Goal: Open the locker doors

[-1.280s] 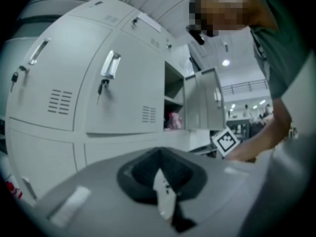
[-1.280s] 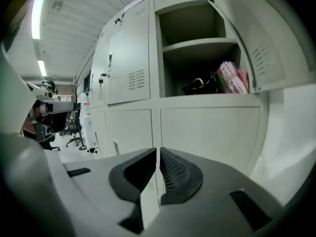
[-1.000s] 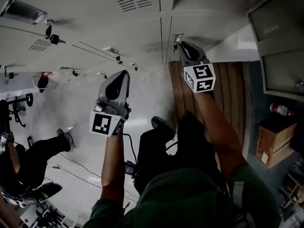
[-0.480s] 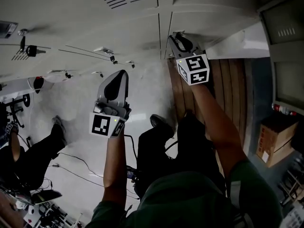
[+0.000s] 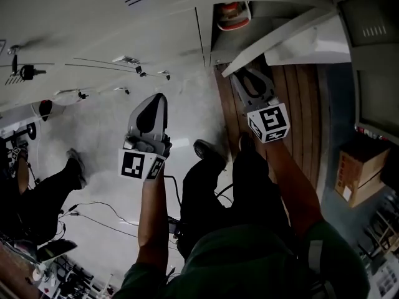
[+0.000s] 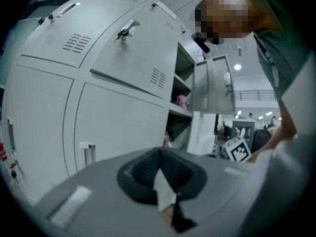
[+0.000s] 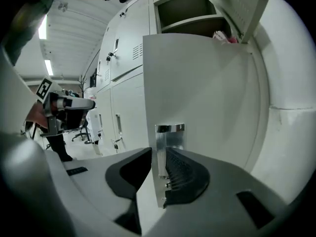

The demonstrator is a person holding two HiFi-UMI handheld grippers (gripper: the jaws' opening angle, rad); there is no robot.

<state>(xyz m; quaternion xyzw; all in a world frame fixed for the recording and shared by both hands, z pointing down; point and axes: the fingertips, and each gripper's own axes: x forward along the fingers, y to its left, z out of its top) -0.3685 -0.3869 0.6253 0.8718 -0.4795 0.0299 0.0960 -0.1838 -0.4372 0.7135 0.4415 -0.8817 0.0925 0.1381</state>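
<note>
Pale grey sheet-metal locker door, standing swung out from the grey steel bank of lockers.
Right gripper: jaws just opened a little, yet set narrowly on the door's free edge, ribbed pad against the upright chrome handle (edge and handle between them). Left gripper: jaws closed together, empty, held well clear of the lockers.

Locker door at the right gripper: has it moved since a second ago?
Yes. The locker door has swung outward from the locker frame, toward the person, uncovering the compartment.
</note>
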